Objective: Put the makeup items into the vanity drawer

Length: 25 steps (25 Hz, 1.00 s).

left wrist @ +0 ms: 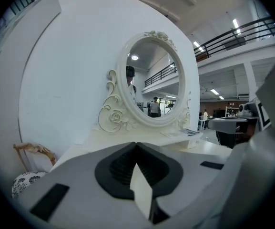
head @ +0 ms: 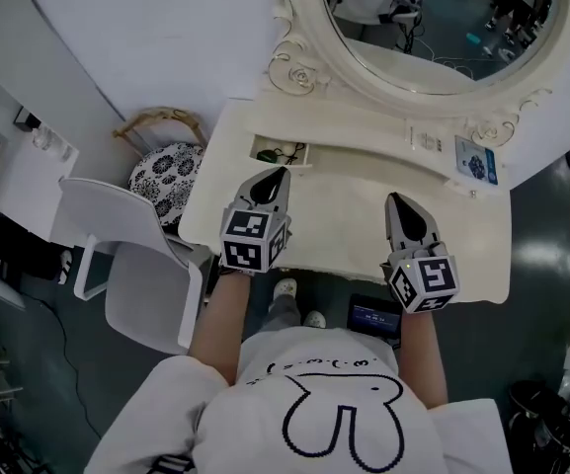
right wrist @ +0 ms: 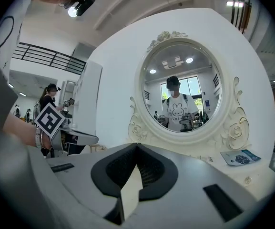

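The white vanity (head: 344, 215) stands under its oval mirror (head: 433, 28). At the back left of the top, a small drawer (head: 265, 149) is open, with a few small dark items (head: 287, 153) inside; what they are I cannot tell. My left gripper (head: 280, 174) hovers just in front of the drawer, shut, with nothing between its jaws. In the left gripper view the left gripper (left wrist: 136, 144) points at the mirror (left wrist: 154, 80). My right gripper (head: 394, 198) is over the right half of the top, also shut and empty. In the right gripper view the right gripper (right wrist: 137, 145) faces the mirror (right wrist: 182, 89).
A blue-printed card (head: 475, 161) lies at the vanity's back right, seen also as the card (right wrist: 239, 157). A white chair (head: 117, 235) and a patterned stool cushion (head: 166, 171) stand left of the table. A dark device (head: 375, 316) sits below the front edge.
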Motion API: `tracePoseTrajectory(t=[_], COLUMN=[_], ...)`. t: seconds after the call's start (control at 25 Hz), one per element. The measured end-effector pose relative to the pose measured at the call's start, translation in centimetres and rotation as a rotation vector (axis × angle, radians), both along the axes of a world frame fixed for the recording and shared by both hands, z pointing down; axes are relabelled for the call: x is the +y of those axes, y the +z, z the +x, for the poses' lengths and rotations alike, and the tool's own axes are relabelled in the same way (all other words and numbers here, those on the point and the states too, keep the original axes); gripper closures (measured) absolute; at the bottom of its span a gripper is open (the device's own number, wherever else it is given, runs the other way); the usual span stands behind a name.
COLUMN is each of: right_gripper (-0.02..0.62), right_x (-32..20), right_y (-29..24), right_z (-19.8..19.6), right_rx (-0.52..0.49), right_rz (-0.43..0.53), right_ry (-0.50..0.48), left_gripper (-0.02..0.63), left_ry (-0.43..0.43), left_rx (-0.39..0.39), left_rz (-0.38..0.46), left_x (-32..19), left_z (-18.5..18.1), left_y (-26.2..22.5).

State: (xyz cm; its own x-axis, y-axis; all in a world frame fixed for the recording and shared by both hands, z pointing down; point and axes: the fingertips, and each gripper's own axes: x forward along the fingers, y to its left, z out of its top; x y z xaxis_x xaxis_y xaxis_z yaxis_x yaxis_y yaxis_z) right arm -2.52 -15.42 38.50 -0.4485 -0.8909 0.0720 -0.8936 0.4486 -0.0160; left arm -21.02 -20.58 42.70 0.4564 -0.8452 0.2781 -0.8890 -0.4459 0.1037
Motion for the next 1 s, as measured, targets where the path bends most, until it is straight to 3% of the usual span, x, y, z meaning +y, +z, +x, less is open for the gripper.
tracePoseTrajectory(t=[0.44,1.0], right_gripper=[0.583,0.583], right_x=[4.1,5.4], right_y=[-0.2,-2.2], right_z=[-1.4,-4.9], right_rx=[-0.005,0.018], right_rz=[0.039,0.108], right_ry=[-0.093,-0.150], left_gripper=[0.601,0.601], left_ry=[-0.026,-0.032], left_rx=[0.008,0.016], left_rz=[0.162,0.224], left_x=[6.2,8.3], left_z=[1.1,-0.2], left_y=[-4.1,-6.3])
